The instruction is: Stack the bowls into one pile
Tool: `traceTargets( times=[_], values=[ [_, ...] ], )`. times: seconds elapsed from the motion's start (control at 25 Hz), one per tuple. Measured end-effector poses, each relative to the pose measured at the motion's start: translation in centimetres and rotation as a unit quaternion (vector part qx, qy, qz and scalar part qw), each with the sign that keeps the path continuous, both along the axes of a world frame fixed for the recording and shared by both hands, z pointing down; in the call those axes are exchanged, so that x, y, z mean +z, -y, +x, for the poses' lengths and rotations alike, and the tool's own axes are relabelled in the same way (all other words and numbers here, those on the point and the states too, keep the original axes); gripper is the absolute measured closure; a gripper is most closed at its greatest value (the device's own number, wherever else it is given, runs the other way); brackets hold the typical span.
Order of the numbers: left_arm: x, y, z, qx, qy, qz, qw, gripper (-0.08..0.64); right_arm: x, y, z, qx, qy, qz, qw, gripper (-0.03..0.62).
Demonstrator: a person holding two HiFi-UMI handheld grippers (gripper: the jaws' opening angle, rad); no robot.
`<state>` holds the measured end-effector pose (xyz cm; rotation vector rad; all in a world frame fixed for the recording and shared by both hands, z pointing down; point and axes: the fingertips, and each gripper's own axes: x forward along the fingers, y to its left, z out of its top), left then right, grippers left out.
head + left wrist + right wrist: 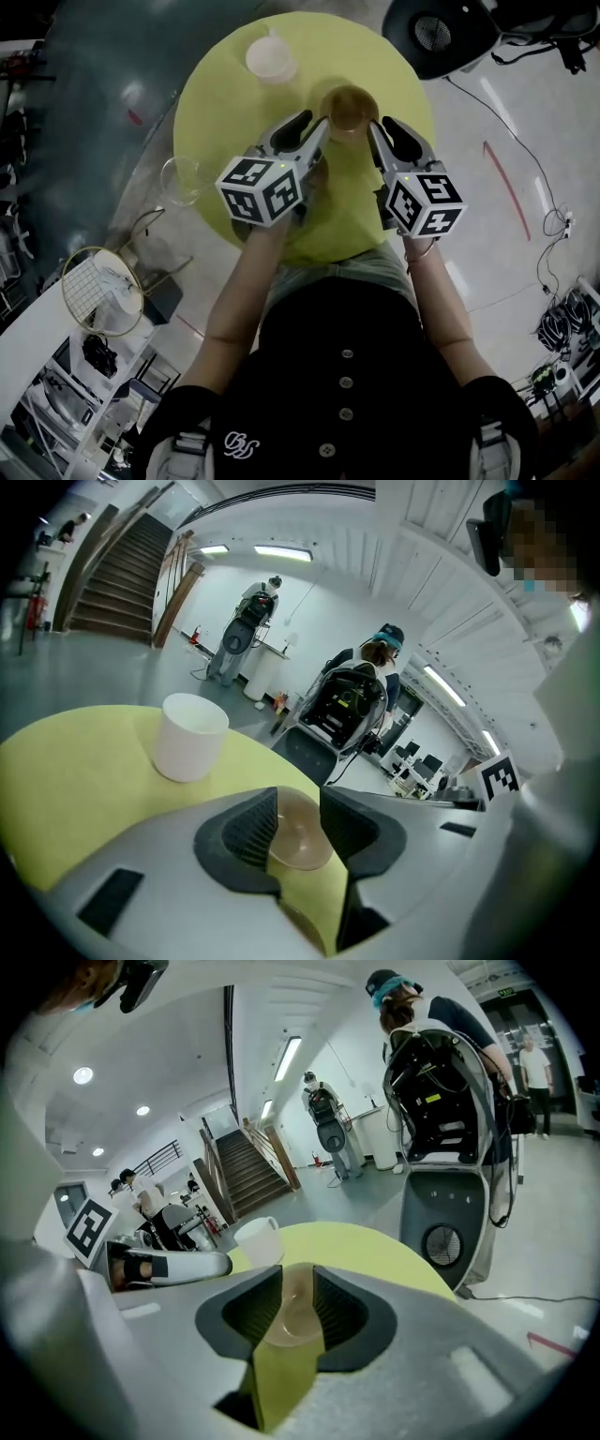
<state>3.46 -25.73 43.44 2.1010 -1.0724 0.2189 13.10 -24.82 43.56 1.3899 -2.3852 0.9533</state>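
A translucent amber bowl (350, 108) stands upright on the round yellow-green table (234, 112), right of its middle. My left gripper (317, 119) reaches toward the bowl's left rim and my right gripper (380, 124) toward its right rim. In the left gripper view the jaws of the left gripper (300, 817) stand apart, with the amber bowl (302, 841) showing beyond the gap. The right gripper (297, 1302) is open too, the bowl (292, 1321) framed between its pads without being pressed. A white bowl (272, 58) stands at the table's far side. A clear glass bowl (183, 178) sits at the left edge.
A black machine with a round grille (441, 33) stands beyond the table at the right. Cables (553, 234) lie on the floor to the right. A racket (98, 291) and clutter lie on the floor at the left. People (375, 667) stand in the hall behind.
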Motion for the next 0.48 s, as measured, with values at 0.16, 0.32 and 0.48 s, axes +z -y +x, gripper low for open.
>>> traceTargets(
  times=[0.16,0.32,0.48],
  values=[
    [1.7,0.7,-0.3,-0.003,0.013,-0.020,0.9997,0.426,1.4,0.4,0.3,0.003,-0.002,-0.016,1.000,0.479],
    [3.2,1.3,-0.8,0.001,0.026,-0.039,0.9989,0.423,2.9,0.4,0.3,0.004,0.000,-0.037,0.999,0.476],
    [4.5,1.4,-0.5,0.022,0.033,-0.056,0.9977,0.423,4.3,0.4,0.3,0.005,0.006,-0.057,0.998,0.476]
  ],
)
